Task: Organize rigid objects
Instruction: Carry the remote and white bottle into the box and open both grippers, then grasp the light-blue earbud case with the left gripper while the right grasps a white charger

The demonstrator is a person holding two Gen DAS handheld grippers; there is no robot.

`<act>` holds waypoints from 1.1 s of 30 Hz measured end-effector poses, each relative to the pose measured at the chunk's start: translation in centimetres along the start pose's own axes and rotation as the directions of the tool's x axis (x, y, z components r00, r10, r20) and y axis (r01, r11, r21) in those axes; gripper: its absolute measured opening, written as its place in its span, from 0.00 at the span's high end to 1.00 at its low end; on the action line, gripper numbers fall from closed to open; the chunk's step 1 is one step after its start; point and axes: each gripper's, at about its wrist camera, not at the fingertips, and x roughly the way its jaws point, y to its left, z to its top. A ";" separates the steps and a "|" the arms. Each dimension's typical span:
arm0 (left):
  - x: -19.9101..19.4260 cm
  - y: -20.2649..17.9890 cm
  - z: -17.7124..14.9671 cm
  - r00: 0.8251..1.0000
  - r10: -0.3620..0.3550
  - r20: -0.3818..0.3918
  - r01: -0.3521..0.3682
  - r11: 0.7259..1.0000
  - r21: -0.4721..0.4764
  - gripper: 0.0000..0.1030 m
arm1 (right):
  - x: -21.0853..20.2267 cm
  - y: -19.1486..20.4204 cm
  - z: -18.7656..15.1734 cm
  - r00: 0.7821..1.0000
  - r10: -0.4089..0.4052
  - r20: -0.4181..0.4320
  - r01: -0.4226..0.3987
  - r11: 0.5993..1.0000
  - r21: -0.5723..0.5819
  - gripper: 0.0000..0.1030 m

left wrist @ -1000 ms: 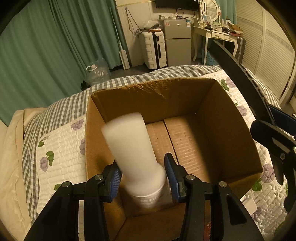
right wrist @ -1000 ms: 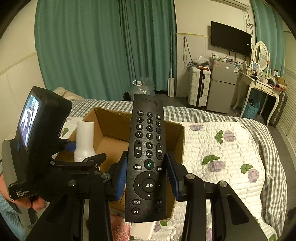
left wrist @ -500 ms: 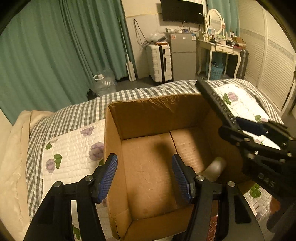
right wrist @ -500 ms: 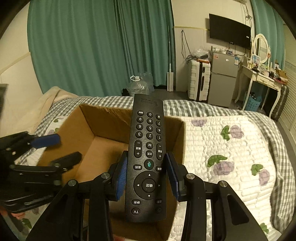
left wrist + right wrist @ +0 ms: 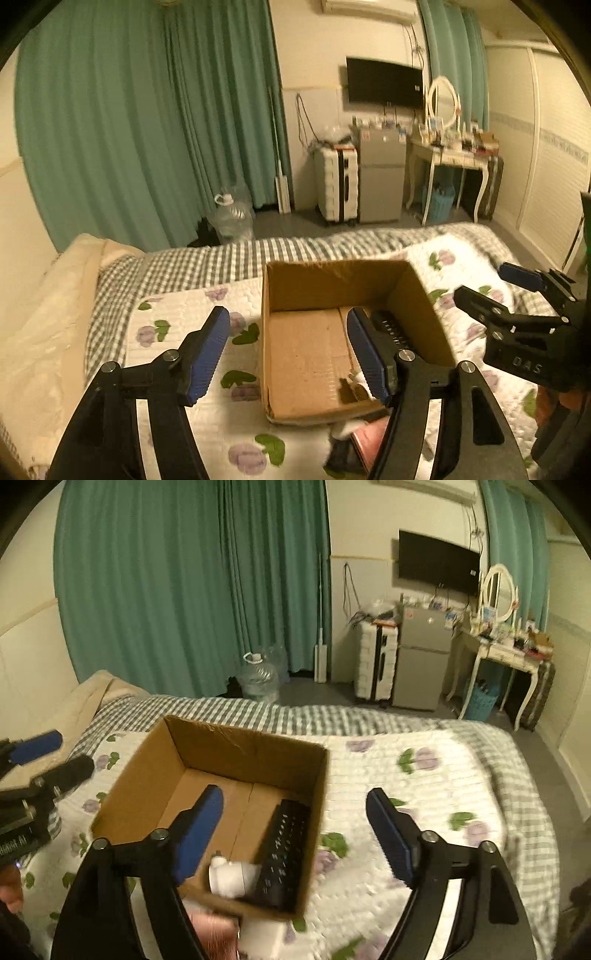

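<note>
An open cardboard box [image 5: 159, 760] stands on the bed; it also shows in the left wrist view [image 5: 306, 284]. A black remote [image 5: 282, 853] lies inside along its right wall, partly seen in the left wrist view [image 5: 393, 330]. A white bottle [image 5: 232, 878] lies on its side next to the remote at the box's near end. My left gripper [image 5: 286, 354] is open and empty above the box's left edge. My right gripper [image 5: 295, 834] is open and empty above the box's right wall. Each gripper shows in the other's view, the left [image 5: 40, 757] and the right [image 5: 495, 288].
The bed has a white flowered quilt [image 5: 424, 794] over a grey checked sheet [image 5: 184, 262]. A pink item [image 5: 210, 934] and a white box [image 5: 262, 938] lie in front of the cardboard box. Green curtains, a suitcase, a small fridge and a dressing table stand beyond.
The left gripper let the white bottle go into the box, opened and pulled back. The right gripper let the remote go into the box, opened wide and drew back.
</note>
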 end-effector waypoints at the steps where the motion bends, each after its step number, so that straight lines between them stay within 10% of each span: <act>1: -0.8 0.0 0.0 1.000 0.000 0.007 0.000 1.000 -0.006 0.33 | -1.7 0.0 0.0 1.000 -0.010 0.009 0.010 1.000 -0.008 0.18; 16: -9.2 -1.4 -5.4 0.998 0.003 0.059 0.001 0.997 -0.080 0.32 | -16.7 1.5 -4.4 0.996 -0.065 0.068 0.072 0.992 -0.108 0.05; 33: 1.2 -6.4 -17.8 0.959 -0.117 -0.256 0.100 0.992 -0.077 0.32 | -7.2 -0.7 -14.4 0.982 -0.082 -0.167 0.070 0.994 -0.078 0.05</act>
